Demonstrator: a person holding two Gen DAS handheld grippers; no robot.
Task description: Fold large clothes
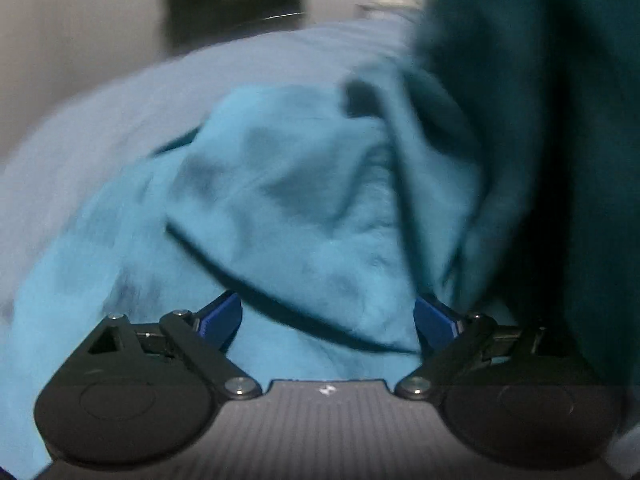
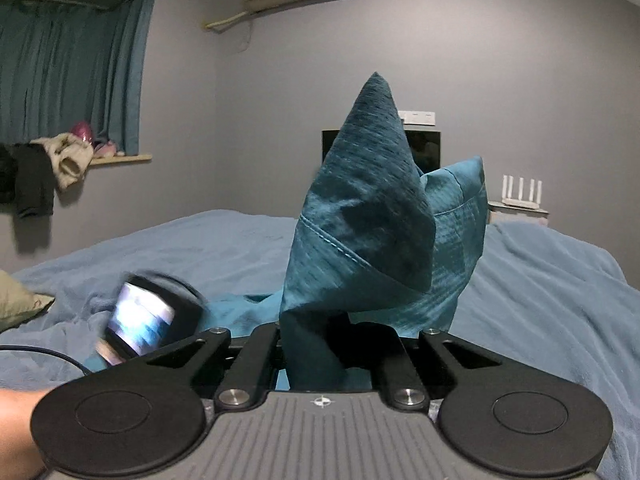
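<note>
A large teal garment [image 1: 304, 200] lies crumpled on the blue bedcover [image 1: 120, 112], blurred in the left wrist view. My left gripper [image 1: 328, 316] is open just above it, its blue fingertips [image 1: 224, 316] spread wide, with cloth between them but not pinched. A dark fold of the garment hangs at the right [image 1: 540, 120]. My right gripper [image 2: 312, 344] is shut on the teal garment [image 2: 372, 216] and holds a bunched part upright above the bed; its fingertips are hidden by the cloth. The left gripper's body with its lit screen [image 2: 144, 320] shows low at the left.
The bed [image 2: 540, 280] fills the lower half. A beige pillow [image 2: 20, 304] lies at its left edge. A dark monitor [image 2: 424, 152] and a white router [image 2: 522, 192] stand behind the bed. Clothes [image 2: 44, 168] hang by the curtained window. A cable [image 2: 52, 354] runs at left.
</note>
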